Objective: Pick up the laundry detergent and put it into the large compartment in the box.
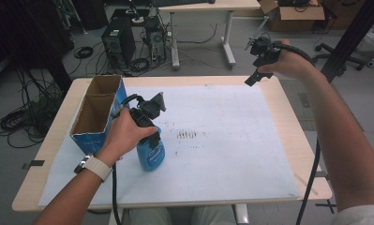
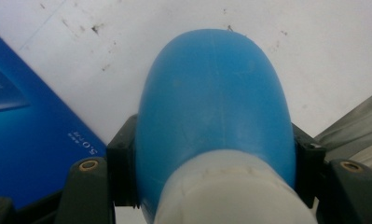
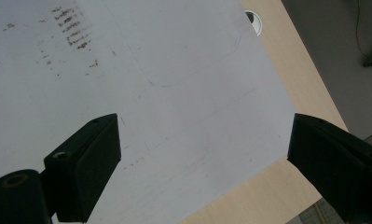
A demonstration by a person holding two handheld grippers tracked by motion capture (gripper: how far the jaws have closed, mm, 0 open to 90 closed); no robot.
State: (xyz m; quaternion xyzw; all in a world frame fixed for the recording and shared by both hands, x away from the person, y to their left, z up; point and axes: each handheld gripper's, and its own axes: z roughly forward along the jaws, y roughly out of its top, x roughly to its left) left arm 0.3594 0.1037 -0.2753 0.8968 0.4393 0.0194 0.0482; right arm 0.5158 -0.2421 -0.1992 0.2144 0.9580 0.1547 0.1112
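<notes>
Tabletop: left gripper (image 1: 149,133) clamping blue bottle (image 1: 151,153)

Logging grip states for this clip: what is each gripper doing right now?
Left gripper: shut on the blue bottle, near its white neck.
Right gripper: open, holding nothing, raised above the white sheet.

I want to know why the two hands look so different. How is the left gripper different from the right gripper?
The left gripper is shut on the blue bottle; the right gripper is open with nothing between its jaws. The left gripper is low over the white sheet, beside the blue cardboard box; the right gripper is held up above the table's far right corner. Both are black, two-jawed and held in a hand.
</notes>
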